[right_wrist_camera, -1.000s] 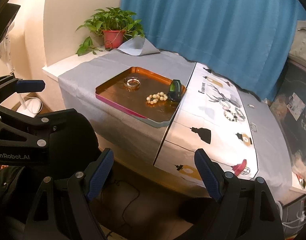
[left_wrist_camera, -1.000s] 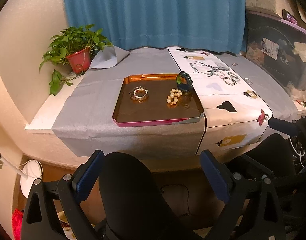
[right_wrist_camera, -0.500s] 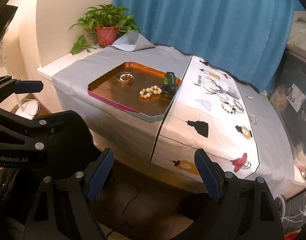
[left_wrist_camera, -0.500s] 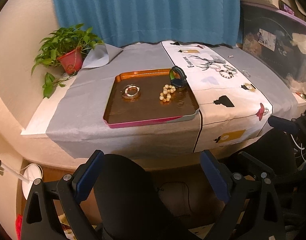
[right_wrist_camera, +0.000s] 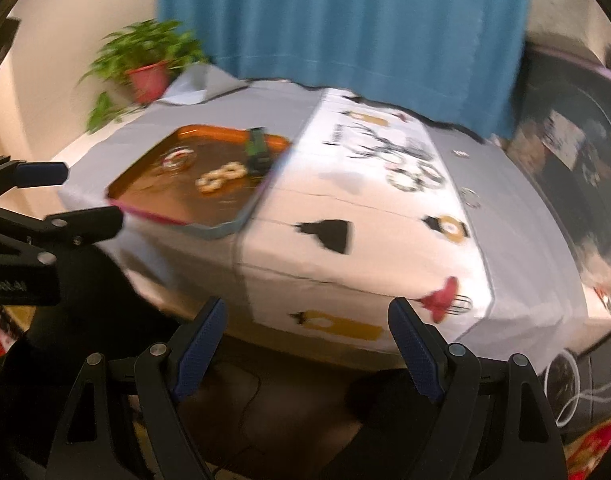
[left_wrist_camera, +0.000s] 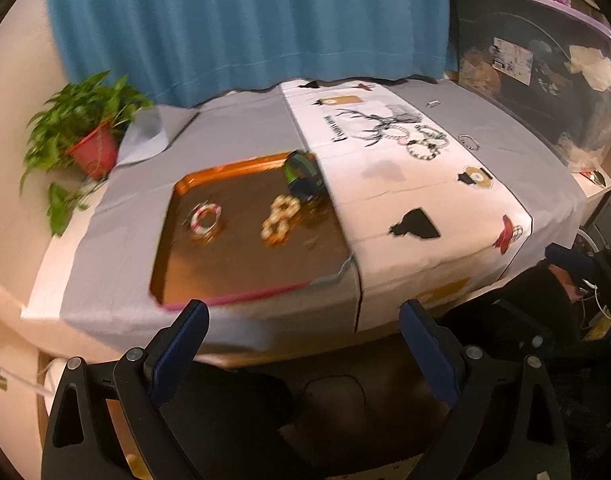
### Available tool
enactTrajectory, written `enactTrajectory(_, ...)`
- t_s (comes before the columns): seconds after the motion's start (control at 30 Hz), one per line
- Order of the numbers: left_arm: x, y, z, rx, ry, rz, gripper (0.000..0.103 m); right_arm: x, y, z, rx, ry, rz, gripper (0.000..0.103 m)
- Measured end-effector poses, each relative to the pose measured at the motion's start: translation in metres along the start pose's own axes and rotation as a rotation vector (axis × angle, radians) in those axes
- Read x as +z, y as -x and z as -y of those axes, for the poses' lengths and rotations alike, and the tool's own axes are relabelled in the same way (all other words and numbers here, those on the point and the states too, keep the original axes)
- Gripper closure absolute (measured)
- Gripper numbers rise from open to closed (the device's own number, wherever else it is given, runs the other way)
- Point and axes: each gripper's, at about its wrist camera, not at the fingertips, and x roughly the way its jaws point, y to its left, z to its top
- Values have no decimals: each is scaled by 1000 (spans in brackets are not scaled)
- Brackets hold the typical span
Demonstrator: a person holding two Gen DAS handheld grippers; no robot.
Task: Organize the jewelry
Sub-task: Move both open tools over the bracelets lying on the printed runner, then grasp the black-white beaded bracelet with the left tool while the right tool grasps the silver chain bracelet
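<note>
A potted plant (left_wrist_camera: 93,148) is seen at the far left corner of the desk (left_wrist_camera: 241,124), which is draped in grey cloth. Toward the left front edge lies an orange tray (left_wrist_camera: 167,240), in which three pieces are already gathered: a pink-and-white bracelet (left_wrist_camera: 204,219) at its left, a cream bead bracelet (left_wrist_camera: 280,219) in the middle, and a dark band with a green face (left_wrist_camera: 303,172), propped up in the far right corner. Along the tray's right edge a white printed runner (left_wrist_camera: 385,196) is laid from the front edge to the back. On the runner's far end, toward the back right of the desk, a cluster of beaded bracelets (left_wrist_camera: 423,143) is left unsorted; two small metal pieces (left_wrist_camera: 468,140) are seen on the grey cloth just beyond it.

The left tool (left_wrist_camera: 301,354) is held released and empty below the front edge, lined up with the tray's right side. The right tool (right_wrist_camera: 307,344) is likewise held wide apart with nothing between its pads, facing the runner's front end.

The loose bracelets lie ahead and slightly right of the right tool, well apart from both tools, so the right hand is judged the nearer. The runner's long axis runs away from the tools, so the reach is judged to go along it. Both views are blurred.
</note>
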Motion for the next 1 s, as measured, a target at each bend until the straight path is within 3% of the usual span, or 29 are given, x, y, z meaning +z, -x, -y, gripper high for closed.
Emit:
enactTrajectory(0.23, 61, -36, 32, -65, -33, -15, 8, 19, -34, 110, -104, -209, -7, 20)
enactTrajectory(0.47, 127, -103, 76, -169, -21, -52, 8, 44, -87, 203, -170, -337, -22, 20)
enactTrajectory(0.57, 152, -143, 96, -207, -24, -82, 8, 54, -116, 228, -153, -358, -44, 20)
enactTrajectory(0.7, 181, -197, 120, -185, -52, -131, 8, 72, -152, 252, -147, -368, -50, 20)
enactTrajectory(0.87, 199, -246, 128, -183, -17, -185, 8, 96, -199, 271, -115, -401, -73, 20)
enactTrajectory(1.0, 206, -274, 129, -173, 26, -215, 8, 113, -223, 285, -141, -417, -57, 20)
